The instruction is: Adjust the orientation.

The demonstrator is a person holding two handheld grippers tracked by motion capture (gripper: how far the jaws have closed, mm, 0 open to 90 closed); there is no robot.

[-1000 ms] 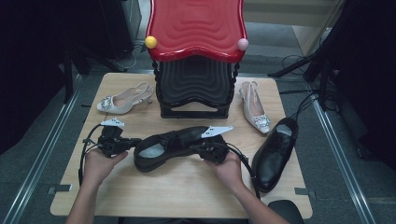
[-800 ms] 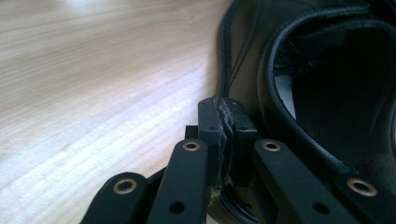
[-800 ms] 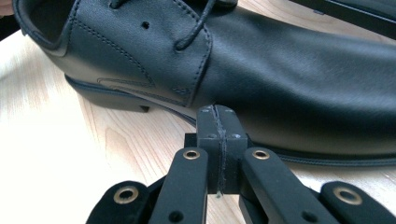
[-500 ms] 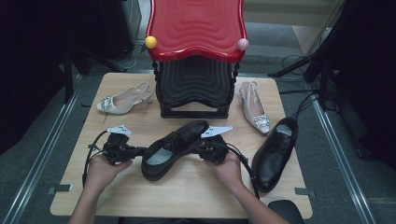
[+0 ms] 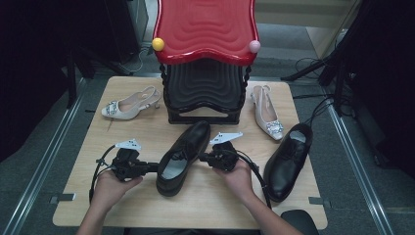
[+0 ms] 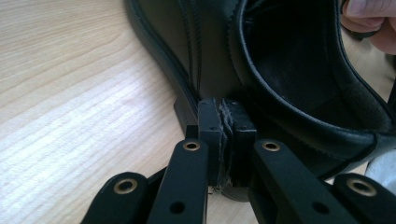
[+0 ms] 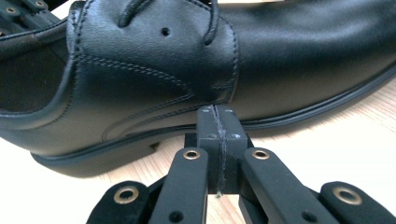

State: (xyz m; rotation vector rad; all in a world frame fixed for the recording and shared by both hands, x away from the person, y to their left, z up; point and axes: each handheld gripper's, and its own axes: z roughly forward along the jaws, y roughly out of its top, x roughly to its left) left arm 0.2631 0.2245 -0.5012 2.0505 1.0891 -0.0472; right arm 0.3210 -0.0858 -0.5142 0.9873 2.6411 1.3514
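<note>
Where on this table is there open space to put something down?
Free: the table's front left corner below the left gripper, and the left edge between the beige heel and that gripper. Crowded: the middle, where both grippers press the black shoe, and the right side, taken by the other black shoe, the second heel and the right gripper.

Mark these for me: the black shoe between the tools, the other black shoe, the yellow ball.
centre black shoe (image 5: 192,141), high view, on its toe cap
right black shoe (image 5: 279,169), high view, on its toe end
yellow ball (image 5: 158,44), high view, on the middle of the ball
</note>
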